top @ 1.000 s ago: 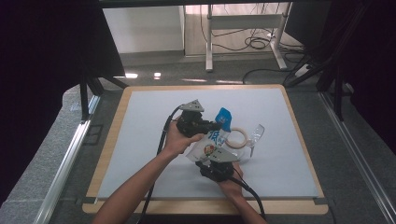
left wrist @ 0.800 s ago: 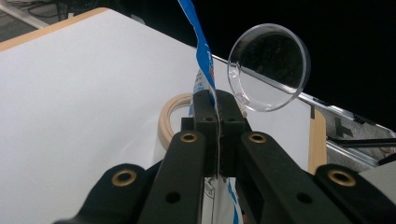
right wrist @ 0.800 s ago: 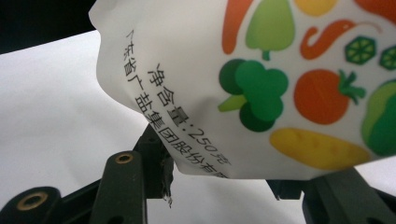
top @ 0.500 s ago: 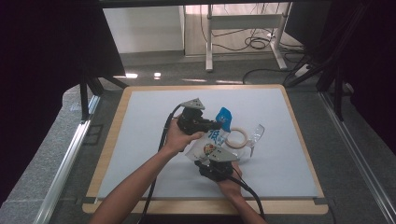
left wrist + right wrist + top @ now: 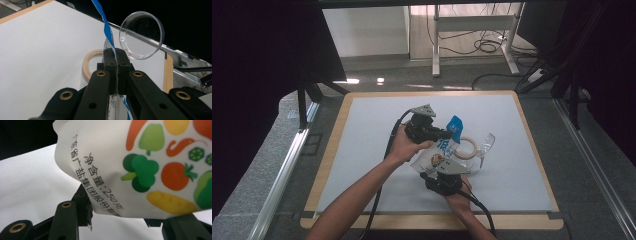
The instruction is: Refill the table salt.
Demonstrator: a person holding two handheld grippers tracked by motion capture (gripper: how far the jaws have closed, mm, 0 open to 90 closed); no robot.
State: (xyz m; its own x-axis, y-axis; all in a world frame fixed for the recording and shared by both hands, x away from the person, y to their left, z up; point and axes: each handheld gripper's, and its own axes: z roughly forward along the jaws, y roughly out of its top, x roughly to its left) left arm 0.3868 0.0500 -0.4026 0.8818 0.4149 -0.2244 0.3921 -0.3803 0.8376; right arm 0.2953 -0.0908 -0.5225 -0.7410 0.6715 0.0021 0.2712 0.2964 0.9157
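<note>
A white pouch (image 5: pixel 438 156) printed with vegetables (image 5: pixel 150 157) is held up over the white mat between both grippers. My left gripper (image 5: pixel 449 134) is shut on the pouch's blue top strip (image 5: pixel 105 22), and in the left gripper view its jaws (image 5: pixel 116 53) pinch the thin edge. My right gripper (image 5: pixel 437 171) comes from the near side and is shut on the pouch's lower end (image 5: pixel 118 213), with one pad (image 5: pixel 83 202) pressing its left side. A wooden ring (image 5: pixel 467 148) lies flat just right of the pouch (image 5: pixel 87 65).
A clear plastic vessel (image 5: pixel 485 145) lies on its side right of the ring, its round end (image 5: pixel 141 35) facing the left gripper. The white mat (image 5: pixel 372 130) covers a wood-edged table (image 5: pixel 327 165). Cables trail from both grippers toward the near edge.
</note>
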